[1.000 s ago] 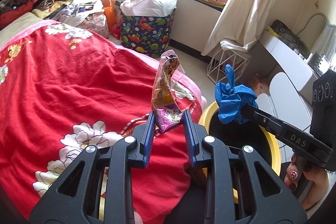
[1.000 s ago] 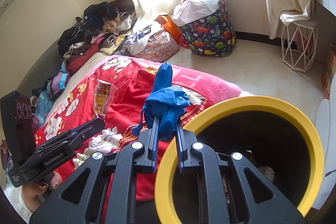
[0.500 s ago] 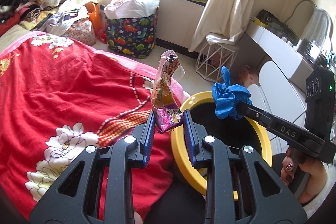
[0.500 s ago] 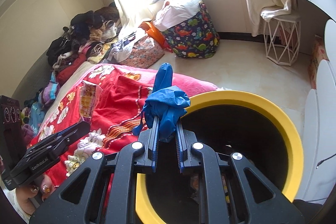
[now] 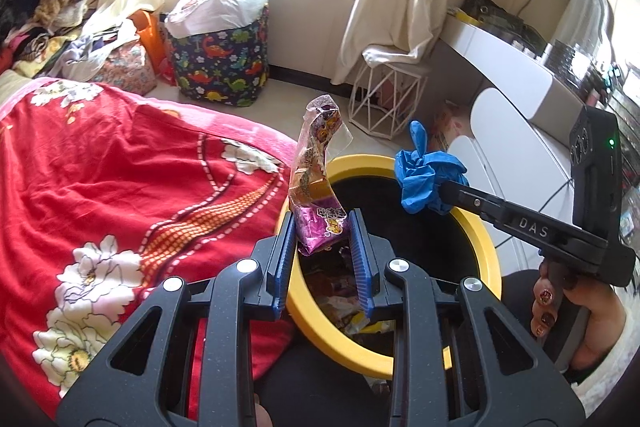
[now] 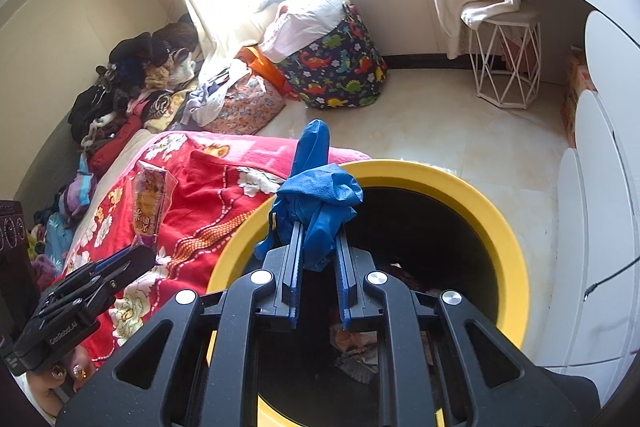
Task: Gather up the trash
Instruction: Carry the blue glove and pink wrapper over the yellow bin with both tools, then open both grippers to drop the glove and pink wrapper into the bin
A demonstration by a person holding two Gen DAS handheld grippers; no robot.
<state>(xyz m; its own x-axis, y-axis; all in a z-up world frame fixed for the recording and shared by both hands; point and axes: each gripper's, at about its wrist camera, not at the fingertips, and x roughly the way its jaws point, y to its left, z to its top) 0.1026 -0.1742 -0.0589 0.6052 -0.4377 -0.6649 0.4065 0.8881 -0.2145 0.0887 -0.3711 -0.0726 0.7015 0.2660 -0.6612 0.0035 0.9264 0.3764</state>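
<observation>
My left gripper (image 5: 322, 227) is shut on a crinkled purple and orange snack wrapper (image 5: 316, 183) that stands up from its blue pads, just over the near left rim of a yellow-rimmed trash bin (image 5: 486, 239). My right gripper (image 6: 318, 231) is shut on a crumpled blue glove (image 6: 318, 199) and hangs over the left part of the trash bin (image 6: 492, 223). In the left wrist view the blue glove (image 5: 426, 179) and the right gripper (image 5: 444, 193) reach in from the right above the bin. The wrapper (image 6: 150, 203) and the left gripper (image 6: 138, 253) show at the left of the right wrist view. Crumpled litter lies inside the bin.
A bed with a red flowered blanket (image 5: 112, 187) borders the bin on the left. Beyond stand a dinosaur-print bag (image 5: 222, 63), a white wire stool (image 5: 386, 103), a curtain and piled clothes (image 6: 132, 91). White rounded furniture (image 6: 600, 227) lies to the right of the bin.
Both grippers have moved sideways from over the bed edge to above the bin, each keeping its hold; the bin's opening now sits under both.
</observation>
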